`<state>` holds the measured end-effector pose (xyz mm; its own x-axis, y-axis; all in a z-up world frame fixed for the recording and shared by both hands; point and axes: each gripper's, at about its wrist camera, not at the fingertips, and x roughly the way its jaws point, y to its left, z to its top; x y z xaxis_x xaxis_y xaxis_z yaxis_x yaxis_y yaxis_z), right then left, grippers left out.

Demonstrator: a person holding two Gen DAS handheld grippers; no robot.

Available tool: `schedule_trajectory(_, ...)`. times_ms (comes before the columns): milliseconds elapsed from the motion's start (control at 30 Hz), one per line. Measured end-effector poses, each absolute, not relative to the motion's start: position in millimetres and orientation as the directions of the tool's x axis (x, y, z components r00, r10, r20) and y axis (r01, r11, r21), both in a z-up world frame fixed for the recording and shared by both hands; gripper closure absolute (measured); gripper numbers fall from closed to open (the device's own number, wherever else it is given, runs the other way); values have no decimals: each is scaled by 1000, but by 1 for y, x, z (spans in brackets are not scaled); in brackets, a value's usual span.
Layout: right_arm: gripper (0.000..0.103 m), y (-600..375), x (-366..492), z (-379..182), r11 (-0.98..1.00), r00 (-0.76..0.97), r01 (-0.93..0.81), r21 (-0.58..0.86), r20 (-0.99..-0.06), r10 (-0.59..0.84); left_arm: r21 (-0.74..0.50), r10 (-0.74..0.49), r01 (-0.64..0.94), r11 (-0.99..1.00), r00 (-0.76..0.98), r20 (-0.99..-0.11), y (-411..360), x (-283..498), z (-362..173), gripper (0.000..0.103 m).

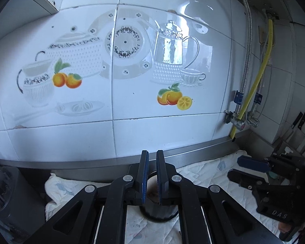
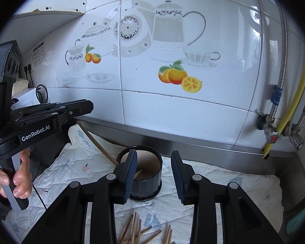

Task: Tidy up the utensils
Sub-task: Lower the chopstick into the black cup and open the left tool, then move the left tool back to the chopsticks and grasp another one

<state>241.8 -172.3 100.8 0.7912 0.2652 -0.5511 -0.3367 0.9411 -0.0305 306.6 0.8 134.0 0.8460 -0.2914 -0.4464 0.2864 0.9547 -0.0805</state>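
A round black holder (image 2: 146,183) stands on a white quilted cloth (image 2: 223,174); one wooden chopstick (image 2: 95,140) leans in it, its top end slanting up to the left. Several loose wooden chopsticks (image 2: 136,231) lie on the cloth in front. My right gripper (image 2: 154,174) is open and empty, just in front of the holder. My left gripper (image 1: 151,181) hovers above the holder (image 1: 158,213) with its jaws nearly closed and nothing seen between them. It also shows from the side in the right wrist view (image 2: 87,105), with the chopstick's top end just below its tip.
A white tiled wall (image 2: 172,101) with teapot and orange decals rises behind a steel counter ledge (image 2: 193,140). Yellow hose and metal pipes with valves (image 2: 274,130) stand at the right. Plugs, cables and a white appliance (image 2: 28,95) sit at the left.
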Motion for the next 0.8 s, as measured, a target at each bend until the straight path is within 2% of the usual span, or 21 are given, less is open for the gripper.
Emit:
schedule_trajectory(300, 65, -185, 183, 111, 937, 791, -346, -48, -552, 264, -66, -256, 255, 965, 844, -471, 34, 235, 146, 92)
schedule_trajectory(333, 65, -186, 175, 110, 935, 788, -350, -48, -555, 266, -66, -250, 249, 966, 843, -477, 38, 226, 146, 87)
schedule_trajectory(433, 65, -190, 153, 104, 933, 778, -358, -38, -565, 276, -60, -226, 225, 972, 845, -484, 47, 199, 144, 56)
schedule_trajectory(567, 65, -197, 124, 88, 933, 763, -360, -12, -578, 288, -56, -236, 240, 969, 838, -492, 49, 158, 135, 55)
schedule_trajectory(800, 65, -217, 84, 46, 944, 732, -328, 46, -619, 285, -21, -235, 270, 963, 794, -560, 29, 100, 88, 55)
